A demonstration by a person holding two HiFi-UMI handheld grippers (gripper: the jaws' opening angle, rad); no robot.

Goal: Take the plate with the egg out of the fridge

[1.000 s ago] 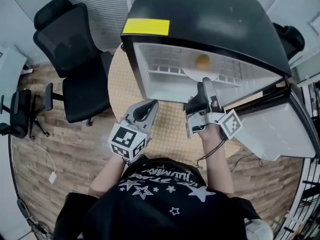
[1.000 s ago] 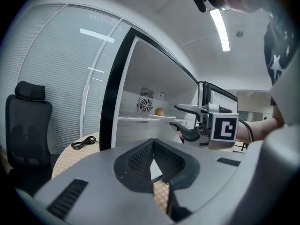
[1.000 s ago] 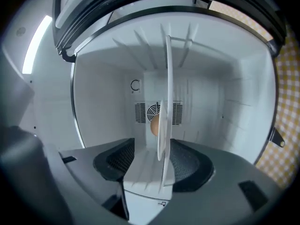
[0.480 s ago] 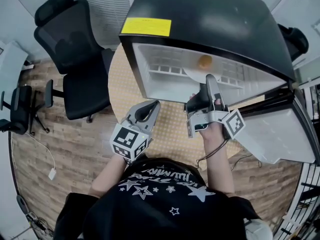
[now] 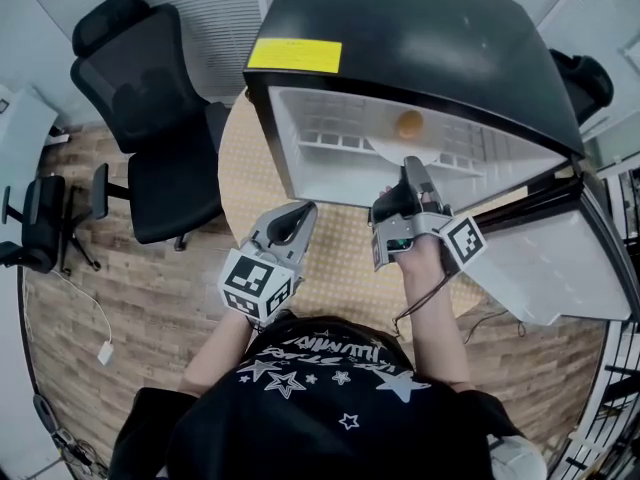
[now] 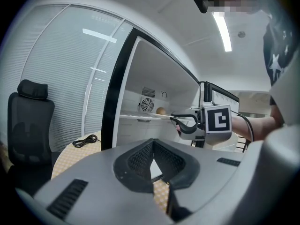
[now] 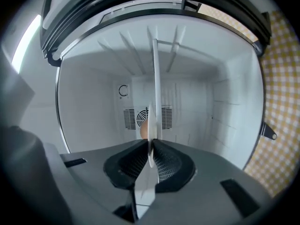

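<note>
Jaws of the right gripper (image 5: 413, 171) have just been closing and are being pressed on the rim of the plate (image 5: 392, 147), which is being carried with its egg (image 5: 408, 123) on the fridge (image 5: 400, 38) shelf at 12 o'clock. Those of the left gripper (image 5: 298, 214) are being held together, empty, over the checked bench (image 5: 340, 248). At 9 o'clock an office chair (image 5: 150, 118) is being borne by the wooden floor (image 5: 120, 288).

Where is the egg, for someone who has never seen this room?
Find the black fridge standing open on the round table. On its white shelf sits a white plate. The egg lies on that plate: the only small, rounded, orange-brown thing in an all-white interior.
</note>
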